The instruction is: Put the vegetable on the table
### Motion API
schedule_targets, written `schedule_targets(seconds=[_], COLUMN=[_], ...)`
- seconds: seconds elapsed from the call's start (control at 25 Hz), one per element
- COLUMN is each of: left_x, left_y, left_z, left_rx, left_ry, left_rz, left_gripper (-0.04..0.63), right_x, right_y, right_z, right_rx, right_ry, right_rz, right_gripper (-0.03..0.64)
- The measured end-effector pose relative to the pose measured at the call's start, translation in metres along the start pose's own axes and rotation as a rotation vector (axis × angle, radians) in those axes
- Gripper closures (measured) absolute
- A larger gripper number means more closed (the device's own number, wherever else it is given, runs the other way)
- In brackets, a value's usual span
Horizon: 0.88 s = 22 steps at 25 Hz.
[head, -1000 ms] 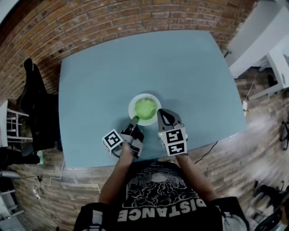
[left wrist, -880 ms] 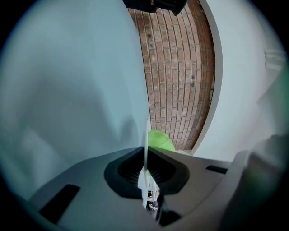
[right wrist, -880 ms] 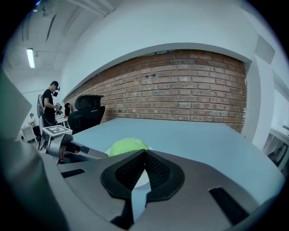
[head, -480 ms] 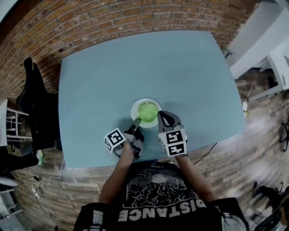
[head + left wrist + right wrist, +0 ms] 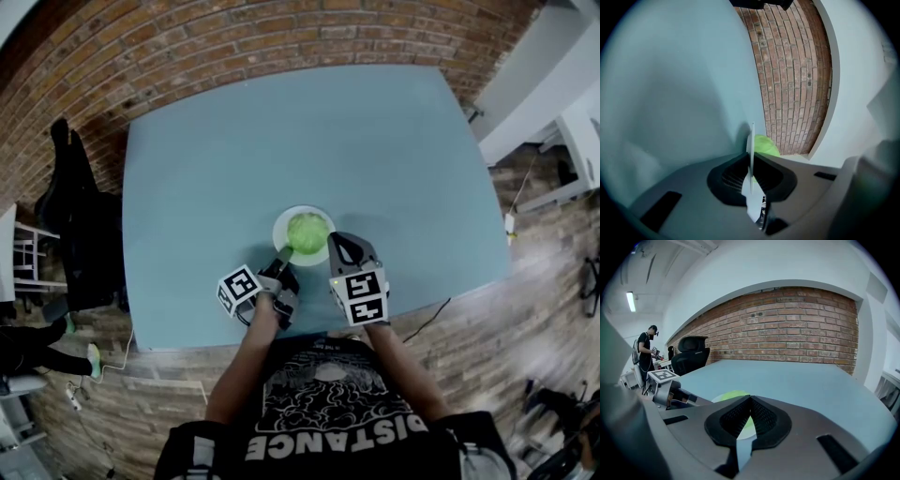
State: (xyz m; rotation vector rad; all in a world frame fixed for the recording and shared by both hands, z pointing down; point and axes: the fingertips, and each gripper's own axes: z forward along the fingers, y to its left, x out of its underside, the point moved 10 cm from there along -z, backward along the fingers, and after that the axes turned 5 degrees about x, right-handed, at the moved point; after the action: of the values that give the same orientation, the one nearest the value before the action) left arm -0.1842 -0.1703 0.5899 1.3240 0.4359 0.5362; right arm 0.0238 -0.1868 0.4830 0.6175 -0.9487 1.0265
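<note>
A white plate (image 5: 280, 225) with a green leafy vegetable (image 5: 307, 231) on it lies near the front of the blue table (image 5: 281, 141). My left gripper (image 5: 284, 253) is rolled on its side and shut on the plate's near-left rim. The rim (image 5: 751, 140) runs edge-on between its pads, with the vegetable (image 5: 765, 145) just behind. These jaws have just been opening a little, with the rim still between them. My right gripper (image 5: 335, 237) is shut with nothing in it, at the plate's right edge. In the right gripper view the vegetable (image 5: 729, 394) shows just beyond its tips (image 5: 750, 399).
A black office chair (image 5: 80, 225) stands off the table's left side, and white furniture (image 5: 553, 103) stands at the right. A person (image 5: 647, 350) stands far off beside a black chair (image 5: 691, 355). The table's front edge (image 5: 281, 337) runs close behind both grippers.
The plate with the vegetable has sunk slightly toward the table together with my left gripper. The right gripper has stayed in place.
</note>
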Motion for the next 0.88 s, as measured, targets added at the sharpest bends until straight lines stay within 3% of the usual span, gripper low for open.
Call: schedule_targets(seconds=[0.68,0.88], left_x=[-0.001,0.001], left_y=[-0.009,-0.014], left_z=[0.002,0.004], left_rx=[-0.123,-0.202], left_ry=[0.031,0.05], left_rz=[0.116,0.209], left_gripper=[0.572,0.572], right_x=[0.003,0.006], right_y=[0.002,0.001], right_z=[-0.003,-0.005], right_rx=[-0.012,-0.013], right_ry=[0.003,0.007], right_rz=[-0.002,-0.003], right_gripper=[0.609,0.609])
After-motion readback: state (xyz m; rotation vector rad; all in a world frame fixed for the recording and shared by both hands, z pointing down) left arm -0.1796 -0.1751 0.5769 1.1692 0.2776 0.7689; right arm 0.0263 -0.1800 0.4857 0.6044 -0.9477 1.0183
